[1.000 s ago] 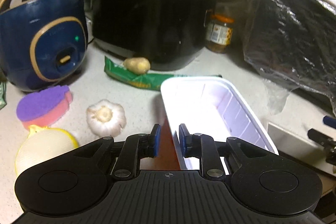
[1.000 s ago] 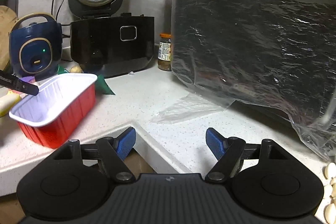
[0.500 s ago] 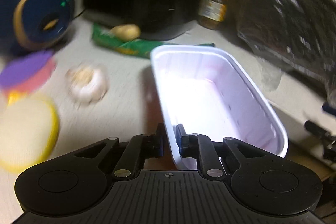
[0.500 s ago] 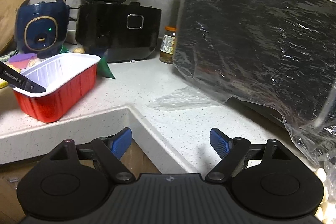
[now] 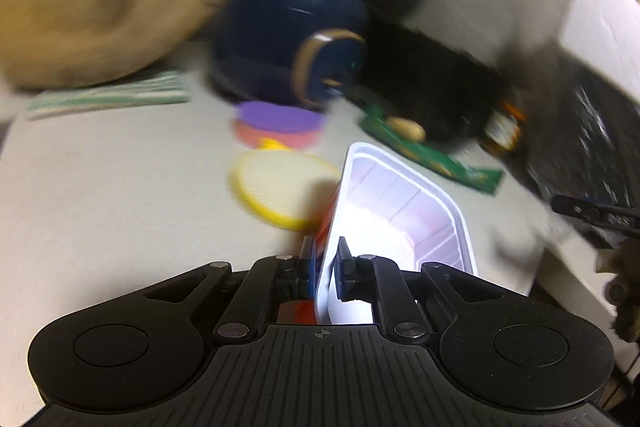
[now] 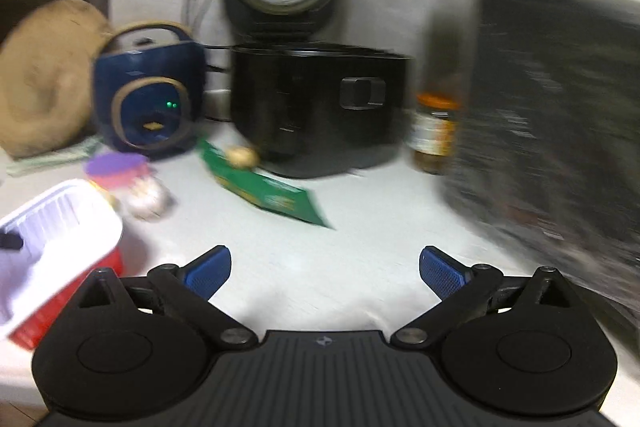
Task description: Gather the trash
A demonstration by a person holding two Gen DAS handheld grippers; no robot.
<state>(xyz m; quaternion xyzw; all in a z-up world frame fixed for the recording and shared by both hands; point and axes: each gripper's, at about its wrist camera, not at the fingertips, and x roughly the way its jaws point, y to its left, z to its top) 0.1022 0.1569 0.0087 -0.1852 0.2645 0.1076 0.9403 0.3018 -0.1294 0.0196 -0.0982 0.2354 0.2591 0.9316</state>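
The left gripper [image 5: 325,259] is clenched on the near wall of the red tray [image 5: 404,203], just right of the yellow sponge [image 5: 280,187], probably so it can serve as the trash receptacle. The right gripper [image 6: 325,269] hangs released and empty. Only the right wrist view shows the garlic bulb [image 6: 146,201] behind the tray; both views show the green wrapper [image 6: 264,193].

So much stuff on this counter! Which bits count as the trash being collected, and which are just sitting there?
Part of the job:
left hand-held gripper
red takeaway tray it pinches
green wrapper, probably
open right hand-held gripper

Just lying about:
blue cooker
black cooker
jar
garlic
sponges
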